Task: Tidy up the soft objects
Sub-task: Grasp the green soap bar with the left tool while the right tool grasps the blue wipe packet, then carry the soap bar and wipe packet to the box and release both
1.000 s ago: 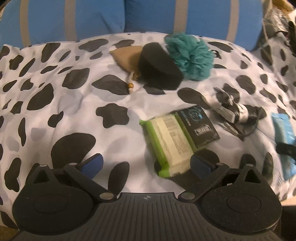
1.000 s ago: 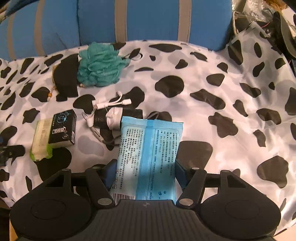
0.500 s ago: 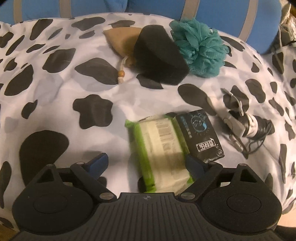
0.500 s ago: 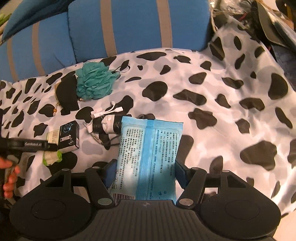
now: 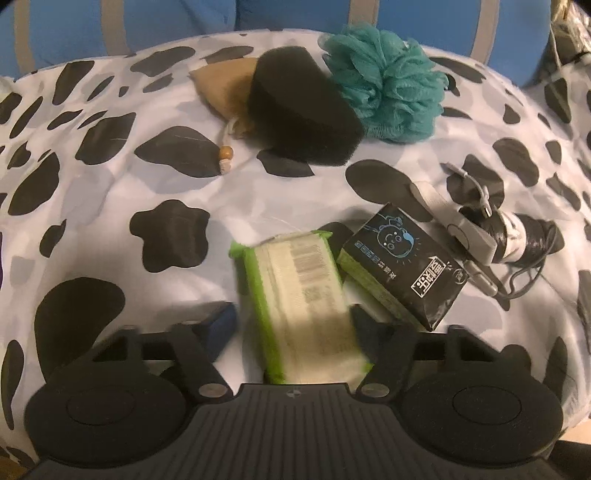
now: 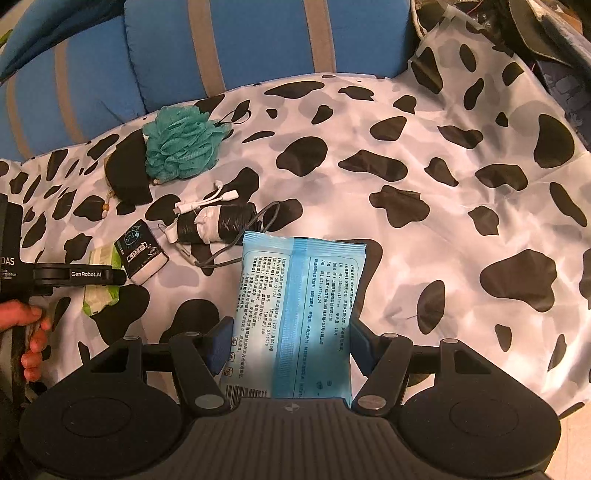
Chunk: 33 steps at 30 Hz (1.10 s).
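My left gripper (image 5: 293,325) is open, its fingers on either side of a green-edged tissue pack (image 5: 299,295) lying on the cow-print cover; a small gap shows at the left pad. A black tissue box (image 5: 404,264) leans against the pack's right side. My right gripper (image 6: 288,341) is shut on a blue wet-wipes pack (image 6: 295,314) and holds it above the cover. A teal bath pouf (image 5: 388,81), a black sponge (image 5: 303,110) and a tan drawstring pouch (image 5: 225,86) lie together at the back.
A bundle of cables and a white adapter (image 5: 491,232) lies right of the black box. Blue striped cushions (image 6: 229,44) stand behind the cover. Clutter sits at the far right (image 6: 546,26). The left gripper and hand show in the right wrist view (image 6: 74,275).
My left gripper has moved forward so the green tissue pack now sits between its fingers, which have narrowed. My right gripper has risen with the blue pack still held.
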Available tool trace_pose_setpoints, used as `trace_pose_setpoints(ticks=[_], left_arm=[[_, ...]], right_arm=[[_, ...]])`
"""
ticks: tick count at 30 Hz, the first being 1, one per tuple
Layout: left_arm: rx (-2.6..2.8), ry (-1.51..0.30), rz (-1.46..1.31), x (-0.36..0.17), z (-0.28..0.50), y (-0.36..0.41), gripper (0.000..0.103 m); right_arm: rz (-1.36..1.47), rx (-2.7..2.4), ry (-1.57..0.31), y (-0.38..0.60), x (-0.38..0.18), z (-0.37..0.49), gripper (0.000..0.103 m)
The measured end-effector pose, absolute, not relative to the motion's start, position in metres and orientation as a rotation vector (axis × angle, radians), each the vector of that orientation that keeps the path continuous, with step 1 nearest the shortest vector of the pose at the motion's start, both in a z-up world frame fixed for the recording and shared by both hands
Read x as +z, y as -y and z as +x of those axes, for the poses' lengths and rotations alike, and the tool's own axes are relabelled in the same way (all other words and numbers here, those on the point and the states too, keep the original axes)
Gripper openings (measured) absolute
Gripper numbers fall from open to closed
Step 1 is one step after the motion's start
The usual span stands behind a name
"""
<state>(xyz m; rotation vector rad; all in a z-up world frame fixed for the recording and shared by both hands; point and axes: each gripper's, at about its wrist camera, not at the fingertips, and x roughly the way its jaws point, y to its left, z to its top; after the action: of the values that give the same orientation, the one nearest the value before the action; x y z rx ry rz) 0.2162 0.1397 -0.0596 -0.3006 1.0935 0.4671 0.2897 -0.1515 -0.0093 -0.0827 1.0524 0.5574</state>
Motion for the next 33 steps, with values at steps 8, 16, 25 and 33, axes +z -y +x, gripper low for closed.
trace_pose_setpoints(ticks=[8,16,25,33], left_arm=[[0.456,-1.074,-0.362,-0.047,0.203,-0.145,0.048],[0.386,-0.991,-0.318,-0.015,0.18,-0.127,0.048],[0.3,-0.949,-0.262,0.005,0.139,-0.094,0.048],[0.245,-0.954,-0.24,0.008,0.101,-0.067,0.048]], right_arm=[[-0.083,0.575,-1.04,0.148,-0.006,0.287,0.067],[-0.061,0.584,-1.03,0.148,0.001,0.277,0.067],[-0.07,0.634,-1.027,0.141,0.007,0.252,0.067],[-0.07,0.668,-1.043,0.139,0.008,0.227,0.067]])
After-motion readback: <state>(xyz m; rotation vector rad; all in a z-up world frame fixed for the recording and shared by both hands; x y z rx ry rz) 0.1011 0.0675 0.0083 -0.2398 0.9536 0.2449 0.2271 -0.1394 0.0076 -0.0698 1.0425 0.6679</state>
